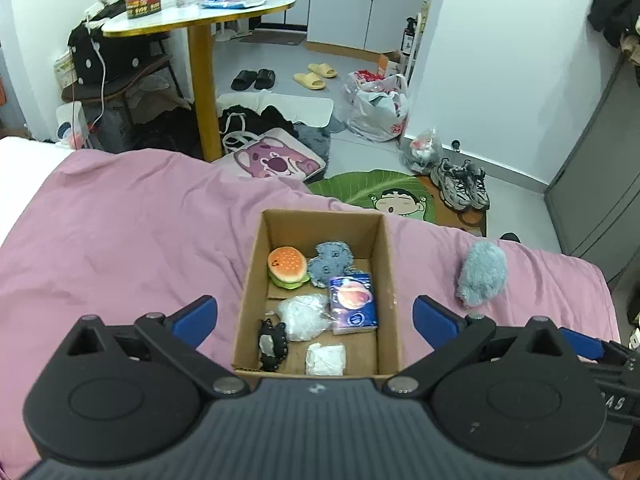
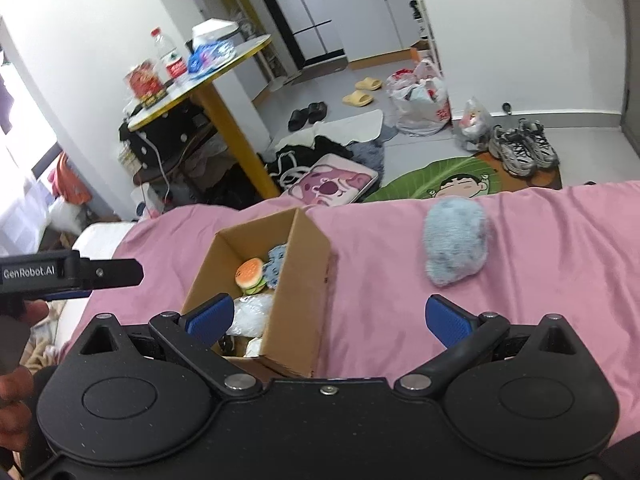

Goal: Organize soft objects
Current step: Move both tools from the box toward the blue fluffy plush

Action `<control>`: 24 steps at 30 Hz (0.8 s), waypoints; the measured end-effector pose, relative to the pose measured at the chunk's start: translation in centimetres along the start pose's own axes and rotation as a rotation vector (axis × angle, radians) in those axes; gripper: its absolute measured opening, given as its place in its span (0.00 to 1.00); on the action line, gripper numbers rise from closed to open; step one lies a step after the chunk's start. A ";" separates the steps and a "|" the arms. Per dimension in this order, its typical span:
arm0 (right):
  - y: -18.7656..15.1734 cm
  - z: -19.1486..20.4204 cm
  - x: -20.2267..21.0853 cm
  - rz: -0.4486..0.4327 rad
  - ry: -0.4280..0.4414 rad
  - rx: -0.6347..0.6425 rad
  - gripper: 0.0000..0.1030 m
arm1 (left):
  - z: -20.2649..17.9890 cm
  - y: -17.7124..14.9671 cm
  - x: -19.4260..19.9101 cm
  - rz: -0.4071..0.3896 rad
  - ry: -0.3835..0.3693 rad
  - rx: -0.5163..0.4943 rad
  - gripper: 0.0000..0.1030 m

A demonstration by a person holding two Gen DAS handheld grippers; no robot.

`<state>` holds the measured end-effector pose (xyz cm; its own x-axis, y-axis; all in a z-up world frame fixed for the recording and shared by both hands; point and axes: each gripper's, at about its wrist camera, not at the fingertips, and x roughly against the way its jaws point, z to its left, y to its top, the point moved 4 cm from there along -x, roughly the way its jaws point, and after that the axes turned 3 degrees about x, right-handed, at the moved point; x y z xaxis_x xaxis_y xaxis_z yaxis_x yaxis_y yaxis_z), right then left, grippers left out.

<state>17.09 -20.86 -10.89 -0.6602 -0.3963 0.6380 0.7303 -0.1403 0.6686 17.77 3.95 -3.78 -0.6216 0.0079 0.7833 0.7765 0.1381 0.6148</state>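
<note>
The cardboard box (image 1: pixel 316 292) sits on my pink bed cover (image 1: pixel 120 232). From my left tool's camera I look straight down into it: a burger plush (image 1: pixel 287 267), a blue-grey knitted piece (image 1: pixel 331 263), a printed tissue pack (image 1: pixel 353 305), a crinkled clear bag (image 1: pixel 302 316), a small black toy (image 1: pixel 273 344) and a white folded wad (image 1: pixel 325 359). My right camera sees the box from the side, so its near wall hides the tissue pack and most of the floor; only the burger, the knitted piece and the bag show. The fluffy grey-blue plush (image 2: pixel 456 240) lies outside on the cover, well right of the box, clearer in the right view. My left tool (image 1: pixel 316 316) is spread wide and empty over the box; my right tool (image 2: pixel 330 320) is wide and empty too.
</note>
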 end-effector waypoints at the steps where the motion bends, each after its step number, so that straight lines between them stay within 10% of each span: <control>1: 0.0 -0.4 0.2 -0.003 0.001 -0.006 1.00 | -0.2 -0.1 0.2 -0.009 0.006 -0.003 1.00; 24: -1.2 -8.2 3.5 -0.130 0.015 -0.119 1.00 | -8.0 -2.0 1.6 -0.069 -0.025 -0.096 1.00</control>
<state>15.37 -29.51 -12.60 -0.7488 -0.3807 0.5426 0.6548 -0.2977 0.6947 15.99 -4.24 -3.03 -0.6755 0.0263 0.7369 0.7372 0.0433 0.6743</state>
